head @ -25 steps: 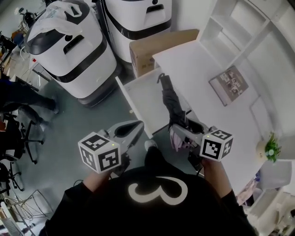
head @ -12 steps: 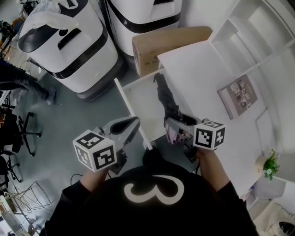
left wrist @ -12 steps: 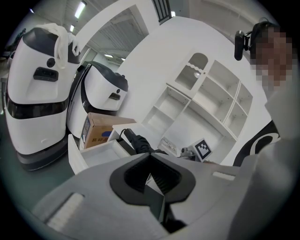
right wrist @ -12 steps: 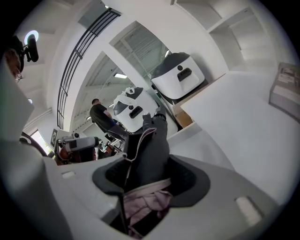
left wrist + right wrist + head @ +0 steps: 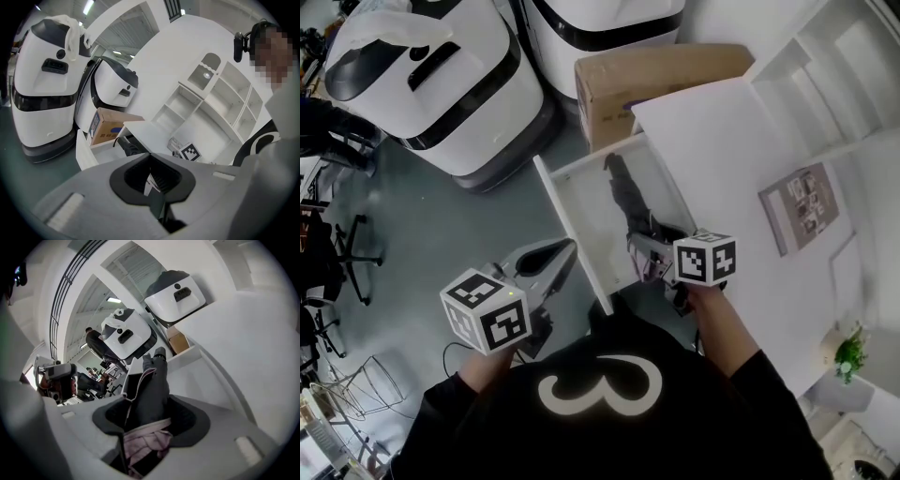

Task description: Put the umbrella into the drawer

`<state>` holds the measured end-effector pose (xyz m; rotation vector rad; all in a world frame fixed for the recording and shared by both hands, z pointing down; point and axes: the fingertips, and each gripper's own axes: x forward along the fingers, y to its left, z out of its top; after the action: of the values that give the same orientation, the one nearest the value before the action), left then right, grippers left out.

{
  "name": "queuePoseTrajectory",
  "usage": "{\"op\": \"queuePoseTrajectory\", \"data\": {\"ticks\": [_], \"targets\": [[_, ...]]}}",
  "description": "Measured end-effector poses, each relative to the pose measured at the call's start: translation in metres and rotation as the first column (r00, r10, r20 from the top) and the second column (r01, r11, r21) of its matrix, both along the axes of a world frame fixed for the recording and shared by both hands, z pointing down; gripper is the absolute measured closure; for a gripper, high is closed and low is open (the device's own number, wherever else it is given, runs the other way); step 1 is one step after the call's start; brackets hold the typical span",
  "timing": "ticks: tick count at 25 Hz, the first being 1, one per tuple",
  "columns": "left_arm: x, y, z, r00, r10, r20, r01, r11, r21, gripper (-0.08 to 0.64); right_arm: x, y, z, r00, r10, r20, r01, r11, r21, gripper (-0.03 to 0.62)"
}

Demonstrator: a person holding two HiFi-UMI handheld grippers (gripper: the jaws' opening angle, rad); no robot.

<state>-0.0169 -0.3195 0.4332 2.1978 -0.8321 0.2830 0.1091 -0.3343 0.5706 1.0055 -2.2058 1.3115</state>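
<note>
Since the earlier frame, the right gripper had dropped from the white worktop edge into the open white drawer. The left gripper, just outside the drawer front, had its fingers drawn together on nothing. The right fingers stood fairly wide, clamped on the near end of the folded dark-grey fabric umbrella. It stretched lengthwise inside the drawer, far end toward the brown cardboard box. Only the right gripper view showed pink lining bunched between the fingers.

top: black long sleeves, white loopy "3" at 6 o'clock
left gripper: grey, white cube, black squares
right gripper: same
</note>
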Motion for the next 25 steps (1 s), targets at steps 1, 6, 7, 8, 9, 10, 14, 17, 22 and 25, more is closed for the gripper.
{"op": "queuePoseTrajectory", "data": {"ticks": [1, 6, 7, 8, 9, 10, 14, 17, 22, 25], "targets": [[-0.002, -0.002, 0.002, 1.000, -0.003, 0.004, 0.003, 1.000, -0.003, 0.551, -0.001, -0.002, 0.008, 1.000, -0.003, -0.009, 0.003, 1.000, -0.013, 0.357], [-0.014, -0.013, 0.010, 0.999, -0.030, 0.021, 0.031, 0.999, -0.017, 0.551, -0.007, -0.013, 0.043, 0.999, -0.021, -0.050, 0.018, 0.998, -0.056, 0.357], [-0.015, -0.015, 0.013, 0.999, -0.035, 0.022, 0.036, 0.999, -0.022, 0.551, -0.007, -0.015, 0.049, 0.998, -0.020, -0.059, 0.016, 0.998, -0.058, 0.357], [-0.016, -0.016, 0.015, 0.999, -0.039, 0.021, 0.040, 0.999, -0.028, 0.551, -0.007, -0.018, 0.055, 0.997, -0.018, -0.075, 0.014, 0.998, -0.059, 0.357], [-0.016, -0.017, 0.017, 0.999, -0.043, 0.020, 0.043, 0.999, -0.033, 0.551, -0.007, -0.020, 0.061, 0.995, -0.017, -0.095, 0.011, 0.998, -0.060, 0.357], [-0.017, -0.018, 0.020, 0.999, -0.045, 0.019, 0.046, 0.998, -0.038, 0.551, -0.007, -0.022, 0.067, 0.993, -0.017, -0.116, 0.010, 0.998, -0.062, 0.357], [-0.023, -0.023, 0.028, 0.998, -0.053, 0.027, 0.055, 0.997, -0.054, 0.551, -0.007, -0.028, 0.090, 0.983, -0.038, -0.179, 0.026, 0.997, -0.073, 0.357], [-0.028, -0.026, 0.035, 0.997, -0.064, 0.036, 0.066, 0.995, -0.070, 0.551, -0.006, -0.030, 0.106, 0.974, -0.059, -0.217, 0.042, 0.996, -0.083, 0.358], [-0.030, -0.027, 0.044, 0.997, -0.072, 0.025, 0.074, 0.994, -0.087, 0.551, -0.005, -0.031, 0.129, 0.945, -0.101, -0.312, 0.079, 0.994, -0.081, 0.357], [-0.037, -0.029, 0.048, 0.996, -0.084, 0.025, 0.086, 0.992, -0.093, 0.551, -0.007, -0.031, 0.140, 0.925, -0.129, -0.357, 0.109, 0.991, -0.077, 0.357]]}}
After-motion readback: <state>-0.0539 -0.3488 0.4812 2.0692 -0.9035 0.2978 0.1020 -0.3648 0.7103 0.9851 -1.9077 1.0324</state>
